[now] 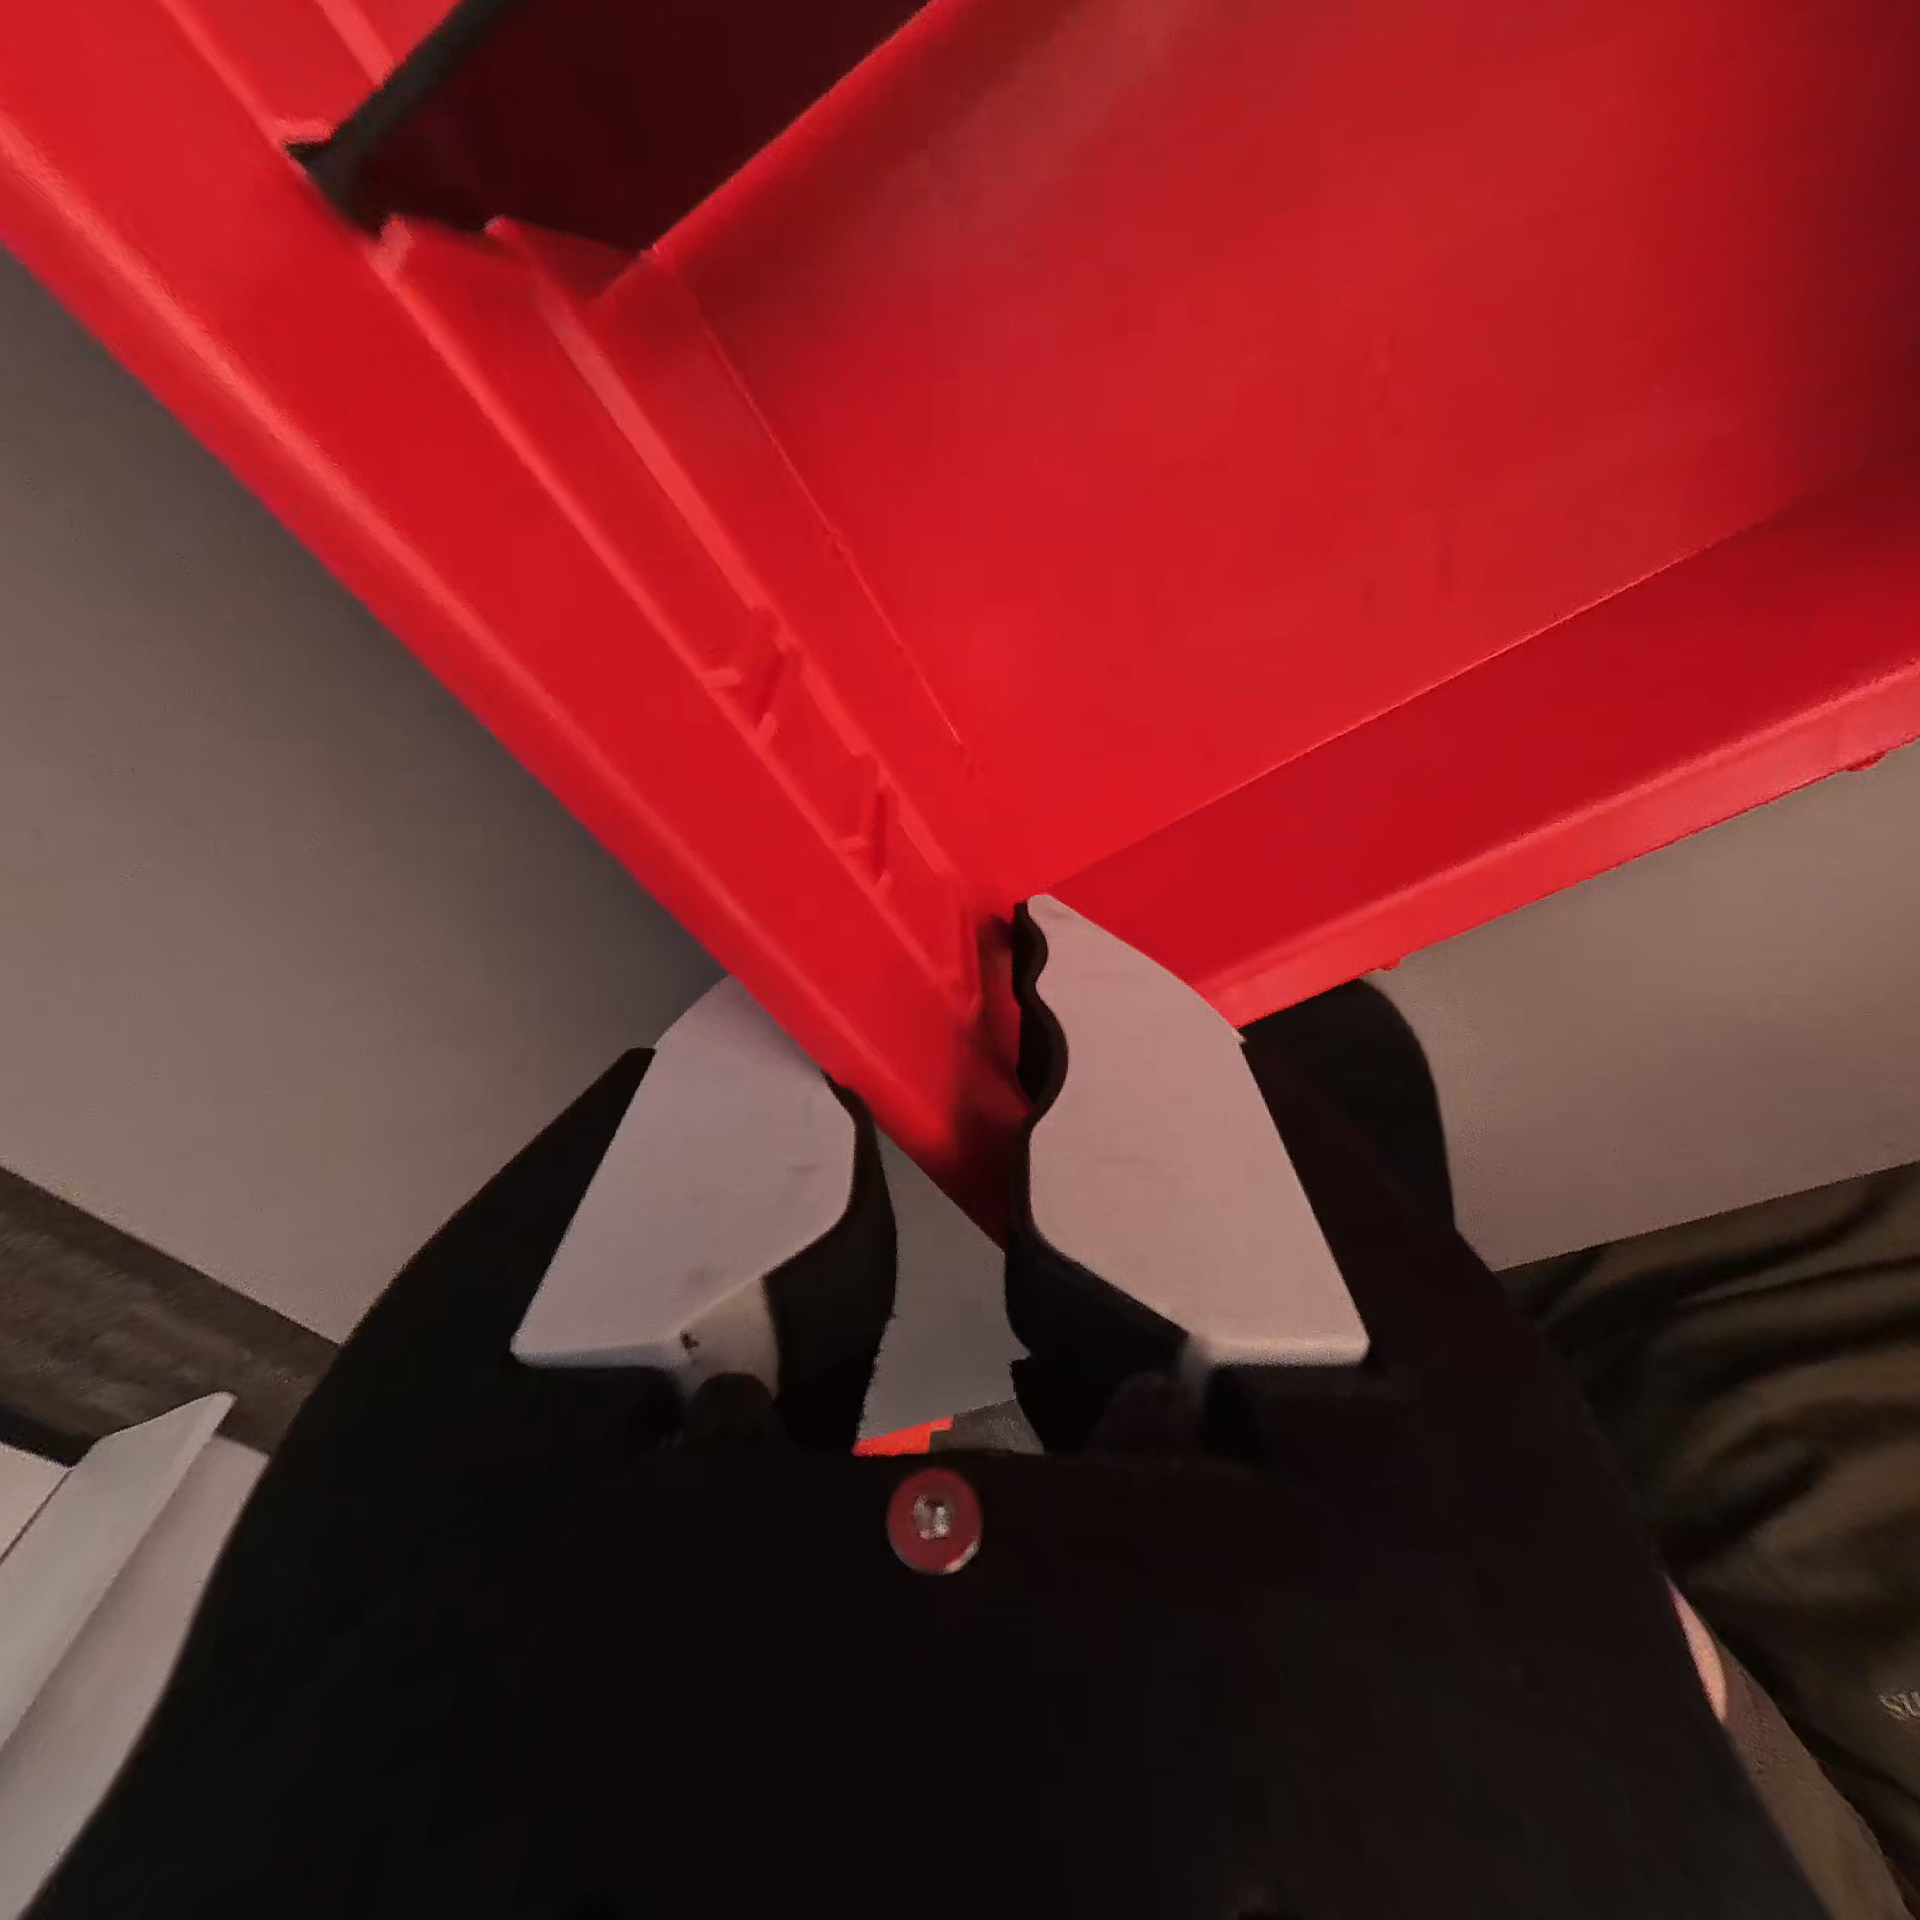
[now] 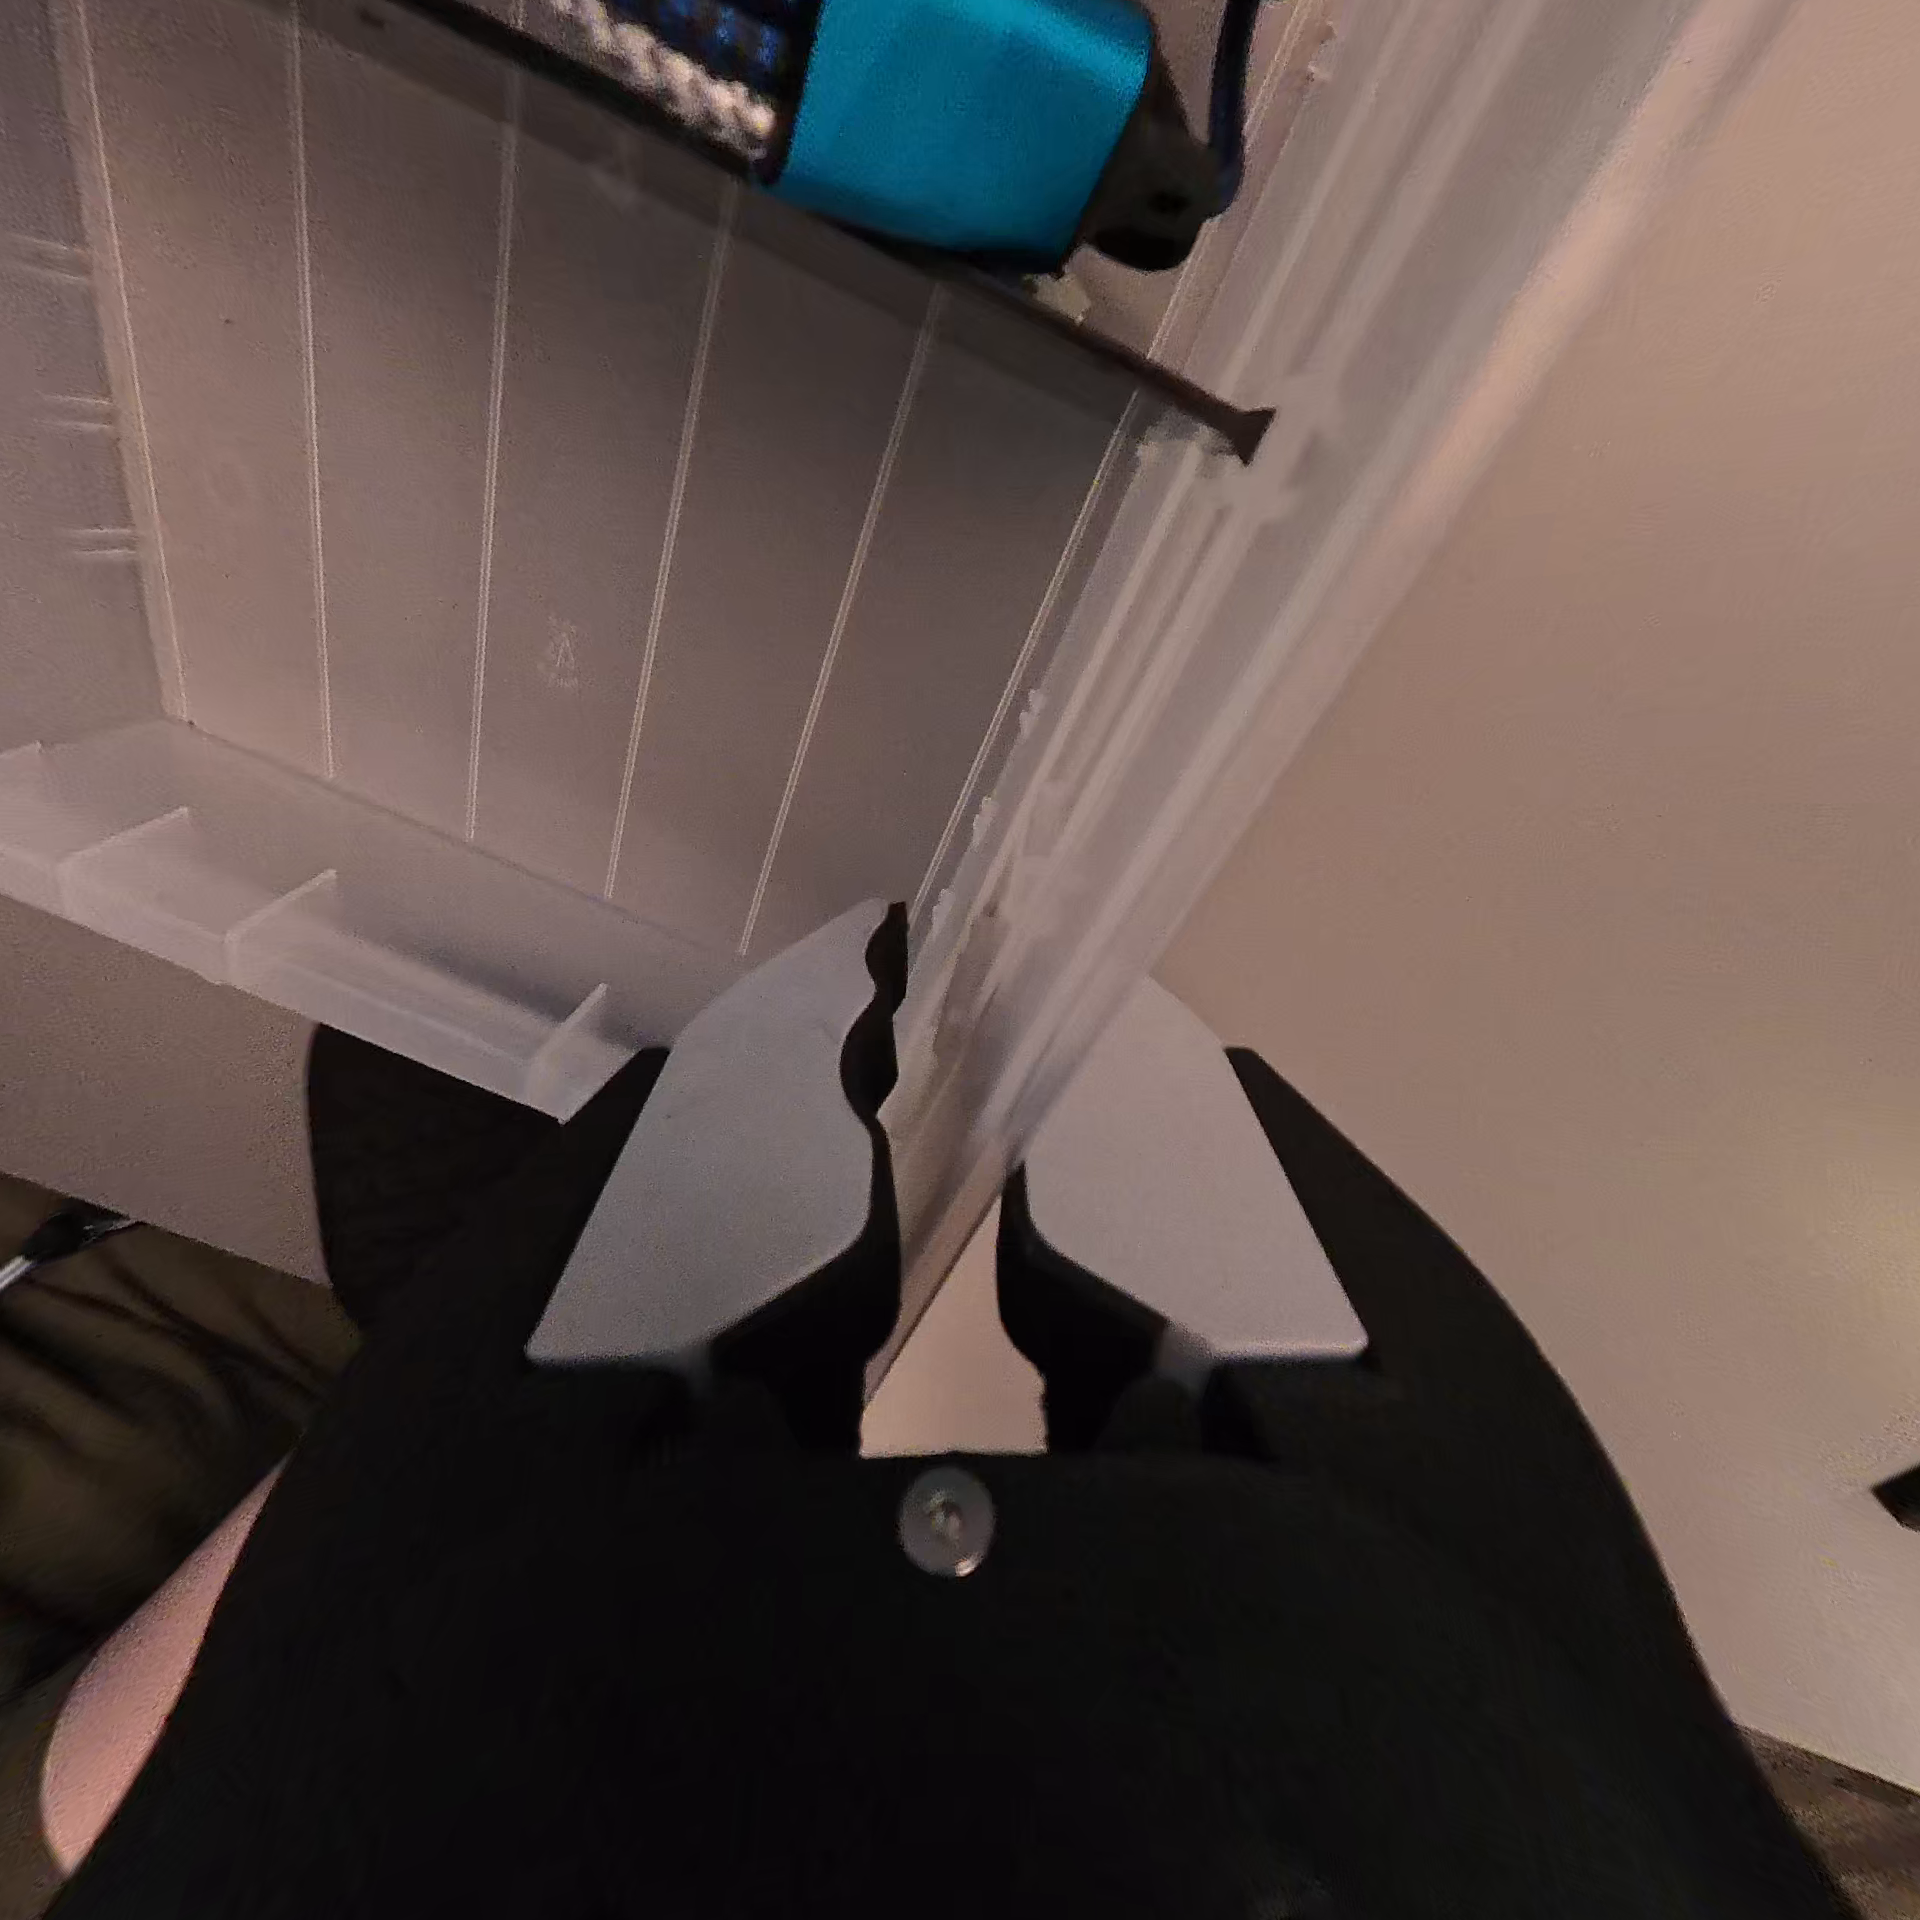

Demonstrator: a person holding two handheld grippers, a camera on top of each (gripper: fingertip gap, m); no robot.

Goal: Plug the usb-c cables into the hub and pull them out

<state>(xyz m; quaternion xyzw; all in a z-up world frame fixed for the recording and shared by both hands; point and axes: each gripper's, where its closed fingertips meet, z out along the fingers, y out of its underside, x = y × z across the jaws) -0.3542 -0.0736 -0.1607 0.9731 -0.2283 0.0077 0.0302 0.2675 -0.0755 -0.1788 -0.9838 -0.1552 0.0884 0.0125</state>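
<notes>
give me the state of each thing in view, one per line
left gripper: shut on the red bin's corner rim
red bin: held at its corner, tilted, open side to the camera, nothing seen inside
right gripper: shut on the clear bin's rim
clear bin: held by its side rim, tilted, nothing seen inside it
blue object: beyond the clear bin's far edge, blurred, kind unclear

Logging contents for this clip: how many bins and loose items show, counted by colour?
Red plastic bin: 1, its rim between the left gripper jaws
Translucent clear plastic bin: 1, its rim between the right gripper jaws
Bright blue block-shaped item in the clear bin: 1
Total: 3
</notes>
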